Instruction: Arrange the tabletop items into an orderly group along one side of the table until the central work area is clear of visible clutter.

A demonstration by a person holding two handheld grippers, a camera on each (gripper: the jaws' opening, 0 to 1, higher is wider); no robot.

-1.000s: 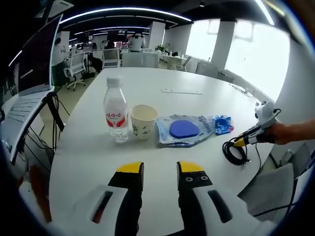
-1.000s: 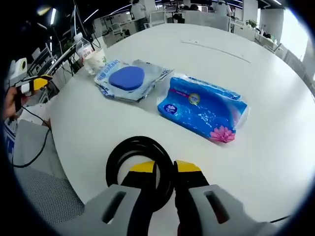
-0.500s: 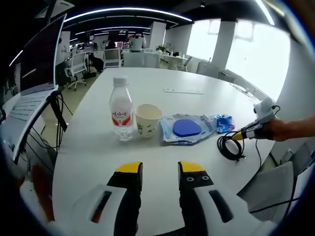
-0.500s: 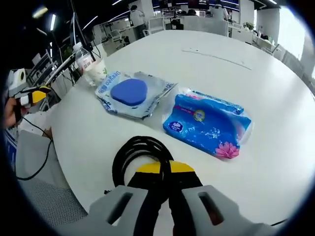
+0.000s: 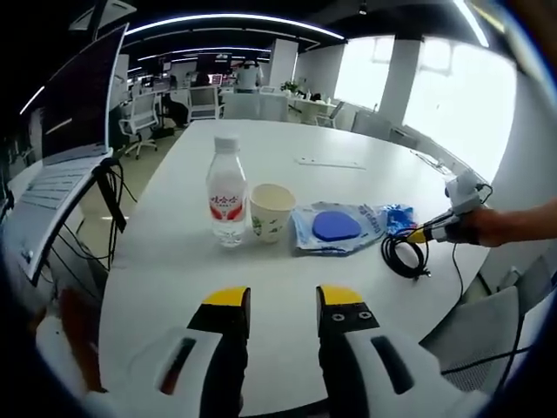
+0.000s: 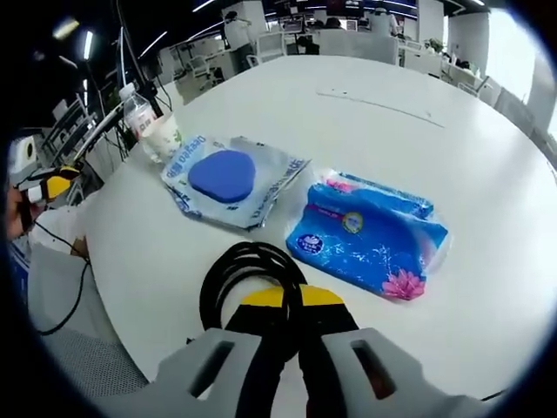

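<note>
Coiled black cable [image 6: 248, 277], near counter [image 6: 487, 200] edge beside blue tissue pack [image 6: 370, 246]: light, floppy, prone to uncoil; my right gripper [image 6: 291, 298] pinched its loops together; left gripper [image 5: 283, 296] empty, parted.

Bright daylight glare from windows [image 5: 444, 96] at 2 o'clock; ceiling strips overhead. Strong fisheye bending toward edges. Soft shadows, sharp centre.
</note>
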